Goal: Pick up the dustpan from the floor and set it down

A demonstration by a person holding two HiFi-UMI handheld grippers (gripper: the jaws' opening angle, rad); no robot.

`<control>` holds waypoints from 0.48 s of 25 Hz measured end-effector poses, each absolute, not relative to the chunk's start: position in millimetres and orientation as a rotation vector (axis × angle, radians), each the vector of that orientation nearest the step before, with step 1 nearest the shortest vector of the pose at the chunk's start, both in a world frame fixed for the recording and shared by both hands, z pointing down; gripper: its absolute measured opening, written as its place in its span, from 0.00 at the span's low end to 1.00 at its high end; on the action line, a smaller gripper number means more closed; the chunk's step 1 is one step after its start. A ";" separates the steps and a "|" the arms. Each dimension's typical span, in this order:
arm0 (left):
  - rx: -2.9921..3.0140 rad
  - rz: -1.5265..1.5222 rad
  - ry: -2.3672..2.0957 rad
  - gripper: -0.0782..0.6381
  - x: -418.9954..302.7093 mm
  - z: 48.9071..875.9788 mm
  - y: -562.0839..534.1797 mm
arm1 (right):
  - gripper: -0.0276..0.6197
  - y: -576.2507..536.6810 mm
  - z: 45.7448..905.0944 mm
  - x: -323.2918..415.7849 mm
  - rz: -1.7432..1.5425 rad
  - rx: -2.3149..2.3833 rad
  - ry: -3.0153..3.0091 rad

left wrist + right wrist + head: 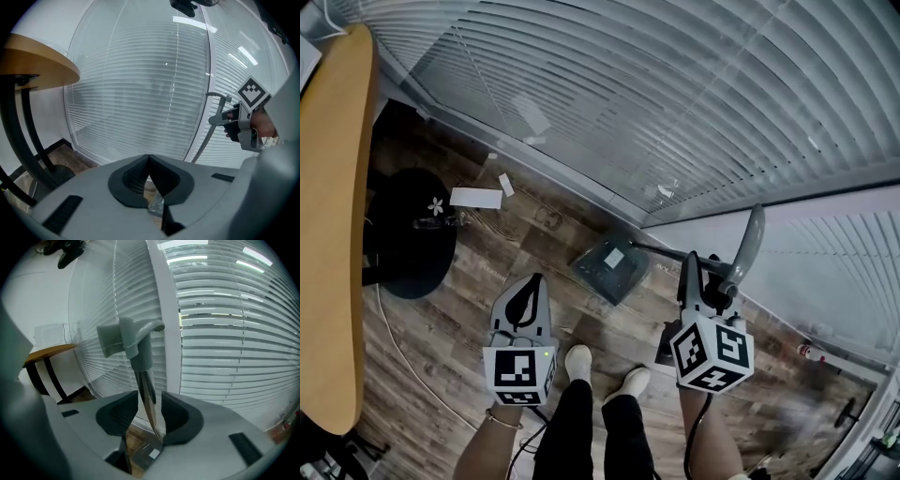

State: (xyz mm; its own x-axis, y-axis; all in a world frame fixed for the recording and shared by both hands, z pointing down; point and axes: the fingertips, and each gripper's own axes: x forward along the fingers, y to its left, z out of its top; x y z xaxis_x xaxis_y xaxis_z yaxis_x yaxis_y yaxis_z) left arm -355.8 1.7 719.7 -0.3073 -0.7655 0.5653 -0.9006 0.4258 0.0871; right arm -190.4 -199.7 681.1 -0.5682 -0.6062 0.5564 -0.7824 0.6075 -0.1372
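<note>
The grey dustpan point(609, 265) lies low by the foot of the window, and I cannot tell whether it touches the wood floor. Its thin pole runs right to my right gripper point(692, 272), and the grey curved grip point(751, 236) sticks up past the jaws. In the right gripper view the pole point(146, 397) passes between the two dark pads, with the right gripper point(150, 414) shut on it and the pan point(143, 456) showing below. My left gripper point(528, 289) hangs left of the pan, shut on nothing. Its jaws point(149, 161) meet in a point.
A wooden table point(337, 234) fills the left side, over a black round base point(408, 234). White paper scraps point(476, 198) lie by the window sill. Glass with blinds point(675, 103) closes off the far side. The person's shoes point(578, 361) stand between the grippers. A cable point(403, 356) crosses the floor.
</note>
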 end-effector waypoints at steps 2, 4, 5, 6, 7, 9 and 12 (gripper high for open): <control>1.402 0.335 -2.150 0.13 -355.2 720.8 2.0 | 0.30 -200.9 680.9 -189.1 0.512 1.108 -2.379; 1.401 0.336 -2.148 0.13 -354.6 721.2 2.3 | 0.26 -201.8 680.4 -187.8 0.504 1.117 -2.379; 1.401 0.337 -2.148 0.13 -354.6 721.2 2.4 | 0.25 -201.8 680.1 -187.9 0.500 1.118 -2.378; 1.401 0.337 -2.147 0.13 -354.7 721.0 2.7 | 0.23 -201.5 679.8 -188.4 0.496 1.119 -2.377; 1.402 0.336 -2.147 0.13 -354.7 720.6 3.1 | 0.22 -200.9 679.2 -188.7 0.490 1.121 -2.375; 1.402 0.333 -2.149 0.13 -354.1 719.0 4.5 | 0.20 -199.9 677.5 -188.4 0.477 1.129 -2.371; 1.399 0.328 -2.153 0.13 -352.4 717.0 6.6 | 0.20 -199.5 675.3 -186.6 0.465 1.127 -2.370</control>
